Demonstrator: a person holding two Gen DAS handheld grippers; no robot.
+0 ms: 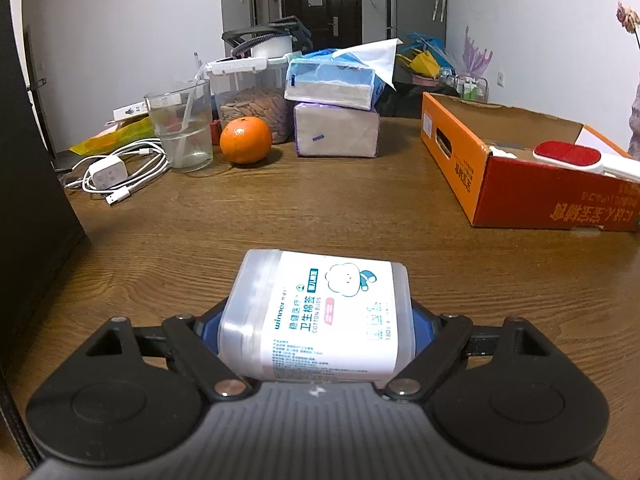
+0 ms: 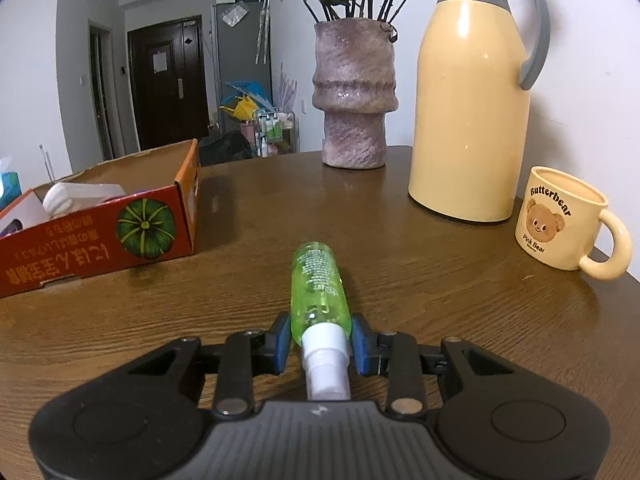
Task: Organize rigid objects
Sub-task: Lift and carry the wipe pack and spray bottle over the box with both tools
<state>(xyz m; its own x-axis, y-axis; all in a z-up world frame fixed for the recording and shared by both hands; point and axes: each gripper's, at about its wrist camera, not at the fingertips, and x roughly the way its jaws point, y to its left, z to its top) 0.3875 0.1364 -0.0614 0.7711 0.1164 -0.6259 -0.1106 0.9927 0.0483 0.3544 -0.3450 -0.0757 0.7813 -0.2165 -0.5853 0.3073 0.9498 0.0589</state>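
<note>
My left gripper (image 1: 316,332) is shut on a clear cotton-bud box (image 1: 320,312) with a white label, held on its side above the wooden table (image 1: 280,208). In the right wrist view my right gripper (image 2: 320,346) is shut on a green spray bottle (image 2: 318,284) near its white cap, and the bottle points away over the table. An orange cardboard box (image 1: 516,168) stands open to the right in the left wrist view, with a red-and-white lint brush (image 1: 576,158) resting across its rim. The same cardboard box (image 2: 100,232) shows at the left of the right wrist view.
At the back left sit a glass of water (image 1: 184,128), an orange (image 1: 246,140), a white charger with cable (image 1: 112,174), a nut container and stacked tissue packs (image 1: 336,120). On the right side stand a vase (image 2: 354,96), a yellow thermos jug (image 2: 472,92) and a bear mug (image 2: 564,220).
</note>
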